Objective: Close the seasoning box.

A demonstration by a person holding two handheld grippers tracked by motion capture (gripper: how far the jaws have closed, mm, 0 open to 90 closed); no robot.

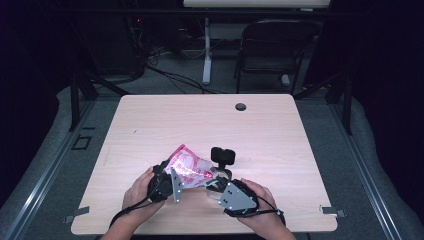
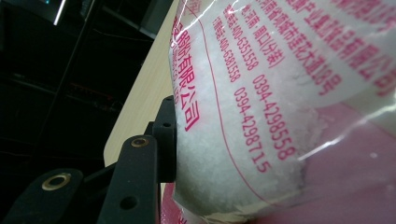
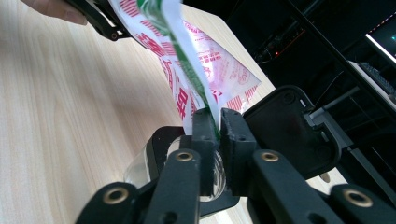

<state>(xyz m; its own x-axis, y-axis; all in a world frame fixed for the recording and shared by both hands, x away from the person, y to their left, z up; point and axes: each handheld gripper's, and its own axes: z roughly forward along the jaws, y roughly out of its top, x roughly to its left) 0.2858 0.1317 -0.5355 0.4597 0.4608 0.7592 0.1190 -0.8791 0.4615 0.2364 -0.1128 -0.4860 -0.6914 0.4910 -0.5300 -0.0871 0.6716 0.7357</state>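
the right gripper (image 3: 212, 123), nearest me, pinches the bag's (image 1: 187, 166) edge, the bag slanting up-left to the left gripper (image 1: 167, 175) gripping its full body, above a jar (image 3: 154, 165).

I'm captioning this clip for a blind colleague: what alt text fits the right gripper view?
The right gripper's two black jaws pinch the green-edged rim of a plastic bag printed in red, which slants up to the left above a pale wooden table. Under the jaws stands a clear jar with its black hinged lid open.
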